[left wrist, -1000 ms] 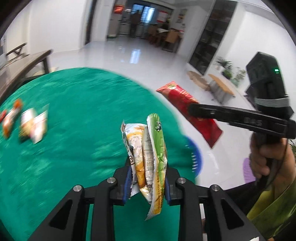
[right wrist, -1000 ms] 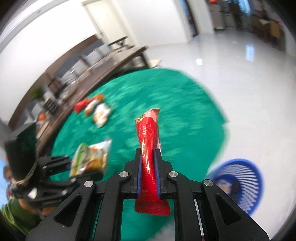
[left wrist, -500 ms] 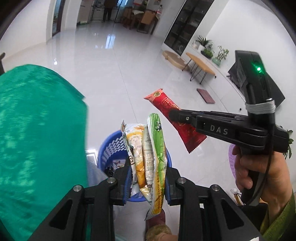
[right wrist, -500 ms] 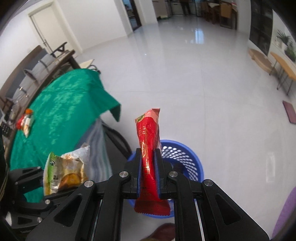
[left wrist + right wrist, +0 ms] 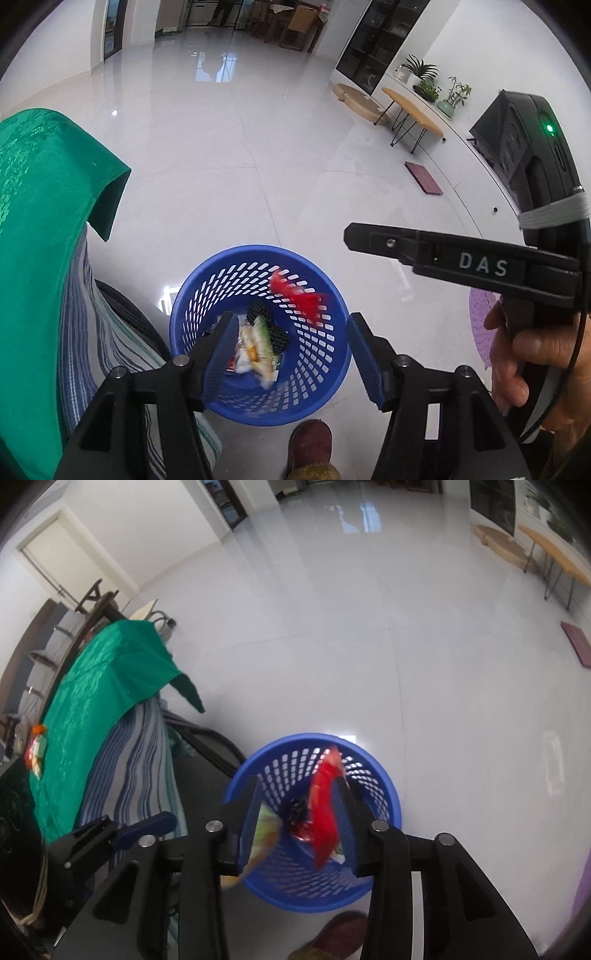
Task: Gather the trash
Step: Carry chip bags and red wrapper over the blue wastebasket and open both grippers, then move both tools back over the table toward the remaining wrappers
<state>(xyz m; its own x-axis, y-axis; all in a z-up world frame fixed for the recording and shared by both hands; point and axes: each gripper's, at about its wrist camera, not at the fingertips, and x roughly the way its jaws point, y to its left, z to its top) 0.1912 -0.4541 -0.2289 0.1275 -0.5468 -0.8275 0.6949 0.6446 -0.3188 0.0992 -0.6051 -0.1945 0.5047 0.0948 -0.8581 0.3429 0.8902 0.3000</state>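
Over the blue basket (image 5: 258, 402) on the floor beside the green-clothed table's corner (image 5: 110, 177), both the left gripper (image 5: 291, 354) and right gripper (image 5: 299, 827) hang spread and empty, directly above the red wrapper (image 5: 323, 812) tumbling lengthwise and the yellow-green packets (image 5: 255, 347) dropping inside.

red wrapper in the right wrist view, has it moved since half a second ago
Yes. The red wrapper has left the right gripper, whose fingers now stand open, and is dropping, blurred, into the blue basket below.
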